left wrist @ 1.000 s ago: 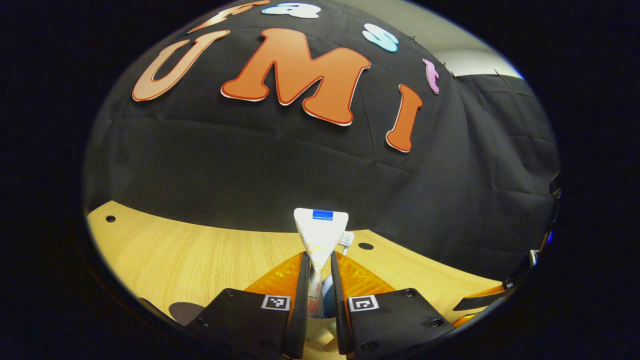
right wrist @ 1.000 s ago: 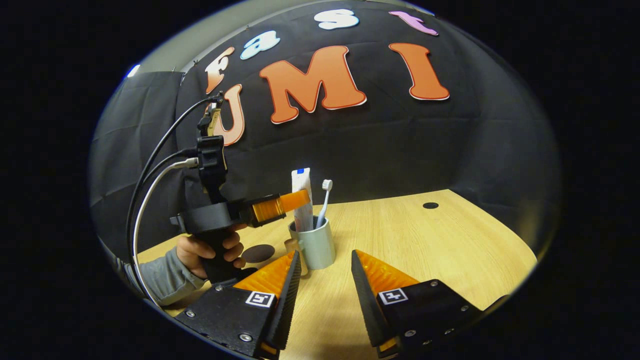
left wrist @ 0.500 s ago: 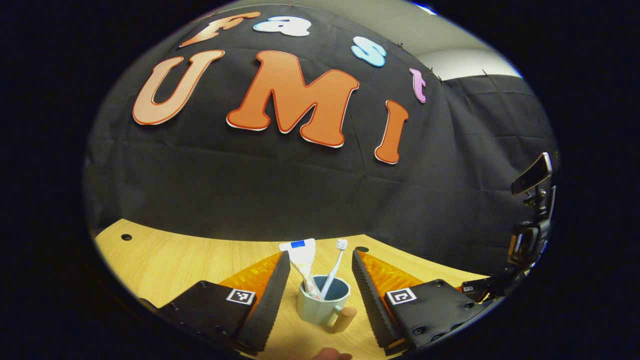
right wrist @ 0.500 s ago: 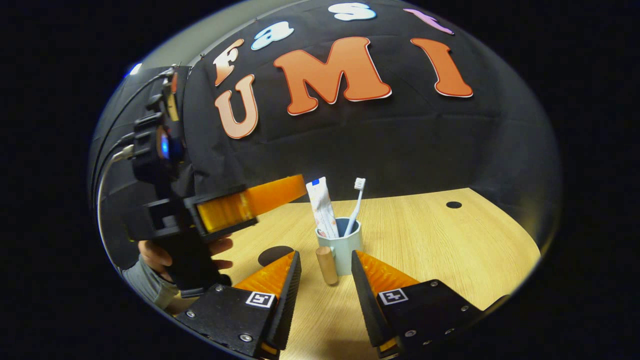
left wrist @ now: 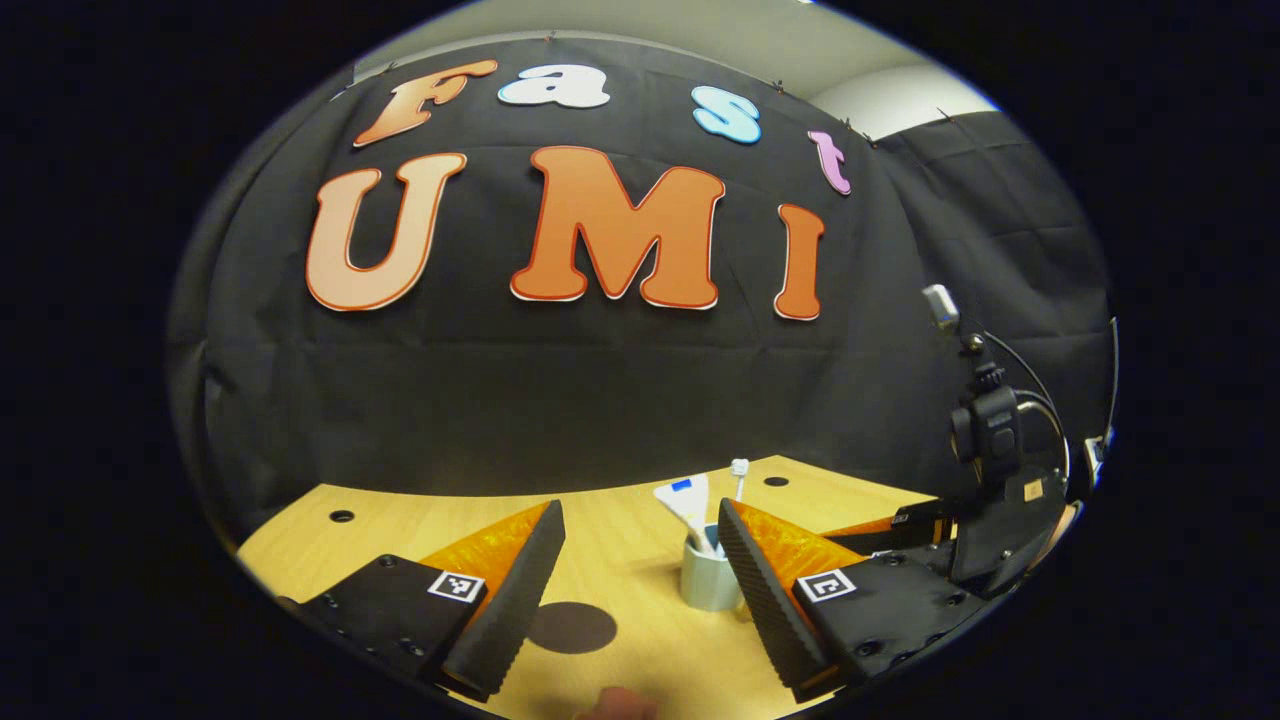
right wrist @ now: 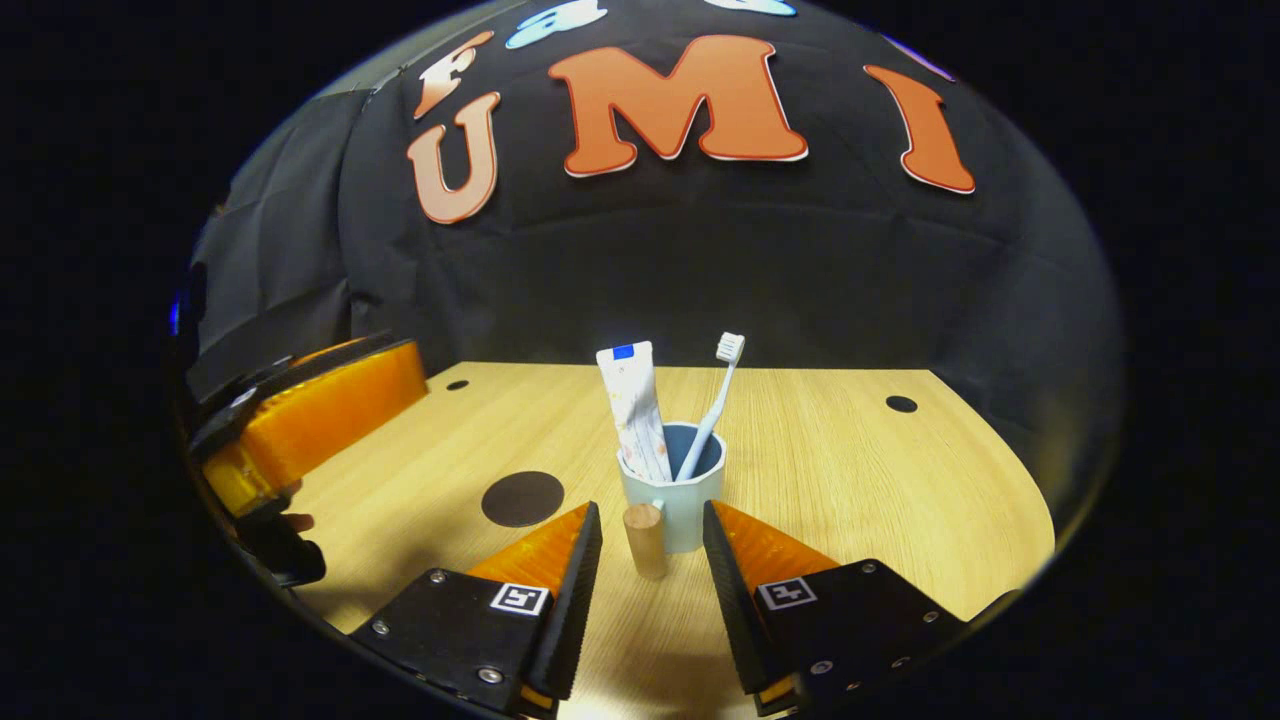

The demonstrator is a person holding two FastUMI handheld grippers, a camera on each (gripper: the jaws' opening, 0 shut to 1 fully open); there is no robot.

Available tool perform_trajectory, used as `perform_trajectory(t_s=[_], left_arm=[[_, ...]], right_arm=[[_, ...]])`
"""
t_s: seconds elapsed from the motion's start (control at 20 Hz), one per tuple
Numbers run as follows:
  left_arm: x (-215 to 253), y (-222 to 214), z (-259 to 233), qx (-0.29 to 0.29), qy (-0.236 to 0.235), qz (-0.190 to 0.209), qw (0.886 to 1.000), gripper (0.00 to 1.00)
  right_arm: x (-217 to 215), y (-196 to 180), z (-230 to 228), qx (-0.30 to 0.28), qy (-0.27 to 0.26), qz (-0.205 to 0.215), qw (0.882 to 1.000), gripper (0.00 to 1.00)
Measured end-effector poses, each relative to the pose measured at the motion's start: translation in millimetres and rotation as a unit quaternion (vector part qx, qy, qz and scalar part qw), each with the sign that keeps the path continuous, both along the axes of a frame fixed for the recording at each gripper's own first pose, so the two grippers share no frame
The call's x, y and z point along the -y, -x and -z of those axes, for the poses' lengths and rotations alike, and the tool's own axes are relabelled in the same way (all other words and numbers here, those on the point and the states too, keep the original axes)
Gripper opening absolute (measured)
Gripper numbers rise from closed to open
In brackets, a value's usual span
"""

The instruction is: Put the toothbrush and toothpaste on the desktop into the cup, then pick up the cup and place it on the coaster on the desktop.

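The left gripper (left wrist: 640, 560) has released the toothpaste (right wrist: 632, 412) and drawn back, jaws wide, while the wide right gripper (right wrist: 650, 555) flanks the handle of the cup (right wrist: 680, 500) holding toothpaste and toothbrush (right wrist: 712, 400) on the desktop (right wrist: 850, 480) near the coaster (right wrist: 522, 498).

A wooden desk (right wrist: 880, 500) with small dark holes (right wrist: 901, 404) near its far edge stands before a black cloth wall (right wrist: 700, 260).

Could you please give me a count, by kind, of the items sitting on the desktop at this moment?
Cup: 1
Toothbrush, standing in the cup: 1
Toothpaste tube, standing in the cup: 1
Coaster, dark and round, bare: 1
Total: 4
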State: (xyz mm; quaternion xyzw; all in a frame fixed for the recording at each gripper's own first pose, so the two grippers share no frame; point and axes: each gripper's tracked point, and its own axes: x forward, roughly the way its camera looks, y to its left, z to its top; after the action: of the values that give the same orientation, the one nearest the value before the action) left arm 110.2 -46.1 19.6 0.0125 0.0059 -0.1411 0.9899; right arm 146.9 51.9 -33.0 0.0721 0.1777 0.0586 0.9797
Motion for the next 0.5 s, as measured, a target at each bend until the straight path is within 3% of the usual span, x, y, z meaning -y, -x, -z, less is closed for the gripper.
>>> perform_trajectory(t_s=[0.05,0.1,0.15,0.2,0.5], left_arm=[[-5.3,4.9,0.2,0.002,-0.005,-0.005,1.0,0.98],[-11.9,8.0,4.5,0.001,-0.011,-0.01,1.0,0.98],[-16.9,11.6,7.3,0.0,-0.013,-0.013,1.0,0.98],[-22.9,16.6,9.3,0.0,-0.014,-0.018,1.0,0.98],[-48.2,38.5,19.2,-0.009,-0.007,-0.032,0.999,0.99]], right_arm=[[-1.2,-4.4,2.2,-0.014,0.005,0.001,1.0,0.63],[-3.3,-7.6,3.8,-0.026,0.008,0.001,1.0,0.64],[-5.3,-10.7,5.6,-0.039,0.012,0.0,0.999,0.58],[-5.9,-12.8,8.4,-0.05,0.019,0.002,0.999,0.64],[-4.1,-28.6,28.1,-0.14,0.031,0.035,0.989,0.65]])
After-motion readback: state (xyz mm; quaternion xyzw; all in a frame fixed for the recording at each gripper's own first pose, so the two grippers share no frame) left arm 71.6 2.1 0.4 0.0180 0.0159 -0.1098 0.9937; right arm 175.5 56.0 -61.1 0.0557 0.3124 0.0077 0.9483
